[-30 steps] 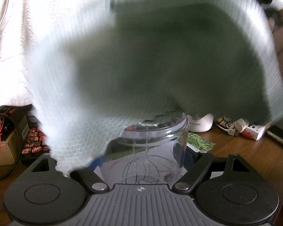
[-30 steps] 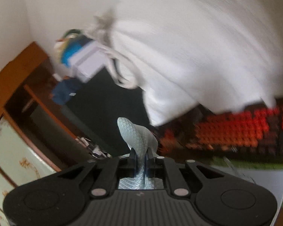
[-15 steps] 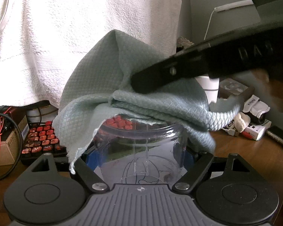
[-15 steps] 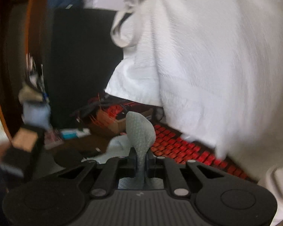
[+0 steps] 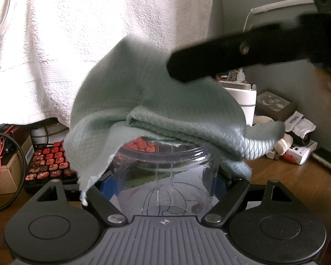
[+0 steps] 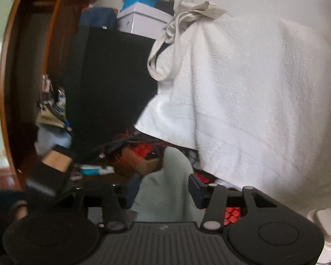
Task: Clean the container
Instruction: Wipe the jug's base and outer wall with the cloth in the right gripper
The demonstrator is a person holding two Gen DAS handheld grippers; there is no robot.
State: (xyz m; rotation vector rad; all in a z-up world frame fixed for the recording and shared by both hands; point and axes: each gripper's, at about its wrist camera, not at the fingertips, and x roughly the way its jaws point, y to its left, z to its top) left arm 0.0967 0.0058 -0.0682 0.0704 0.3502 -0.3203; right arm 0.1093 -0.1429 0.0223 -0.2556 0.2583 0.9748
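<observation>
We see left gripper (image 5: 165, 190) clamping jar (image 5: 165, 176); right gripper (image 6: 163, 190) jaws just opening, cloth (image 5: 156, 110) loose between them (draped over rim) — may slide off.

Container (image 5: 165, 176), clear plastic: mouth and upper rim covered by the grey-green cloth (image 5: 156, 101); base hidden behind the left hand-held gripper (image 5: 165, 190) body.
Keyboard (image 5: 48, 165), red keys: mostly concealed by cloth and container (a few keys show through the clear wall).
Right hand-held gripper (image 6: 163, 190): in the left wrist view only one dark, motion-blurred finger (image 5: 220, 64) shows, its far end cut by the frame edge; jaws have just been opening, cloth between them, pad contact unclear.
Shelf clutter (image 6: 53, 112): blurred, unidentifiable.
Desk (image 5: 298, 181): right edge cropped.
</observation>
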